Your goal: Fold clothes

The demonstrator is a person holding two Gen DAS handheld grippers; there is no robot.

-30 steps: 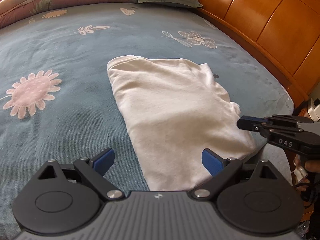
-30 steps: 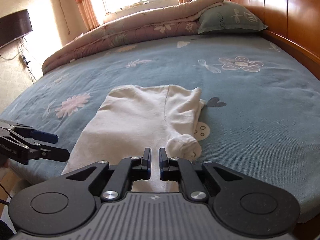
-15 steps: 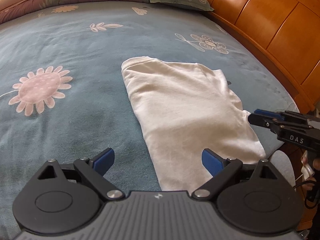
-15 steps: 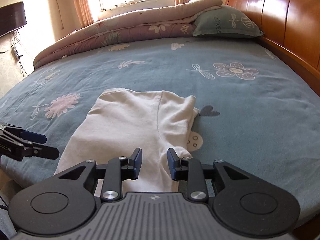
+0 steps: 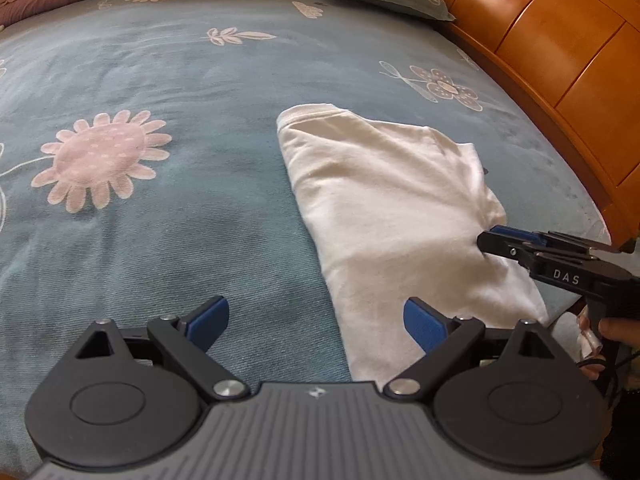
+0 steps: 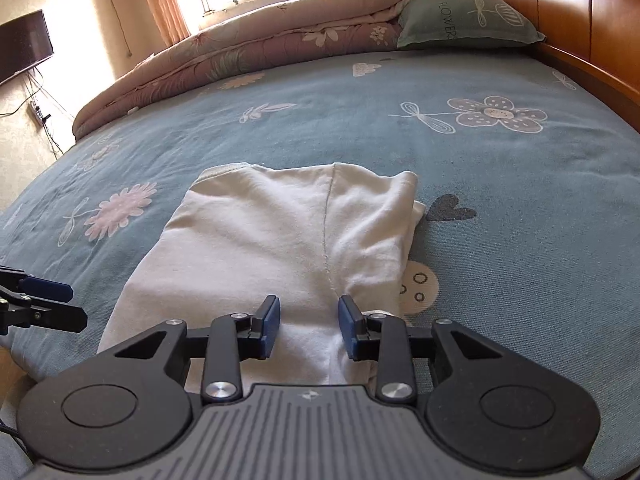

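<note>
While the bed [image 6: 520, 208] fills nearly everything I see, its blue flowered sheet carries all the rest. Along its far edge lies a rolled quilt [image 6: 256, 60], and a green pillow [image 6: 468, 16] leans by the wooden headboard [image 5: 560, 60]. Near the bed's close edge rests the folded white shirt [image 6: 280, 236], flat on the sheet, one sleeve tucked over its right side. My right gripper [image 6: 308, 326] hovers low over the shirt's near hem; its jaws are opening, with cloth lying beneath the gap and neither pad pressing on it. My left gripper [image 5: 316, 320] hangs with jaws spread wide and released, straddling the shirt's left edge, gripping nothing.
</note>
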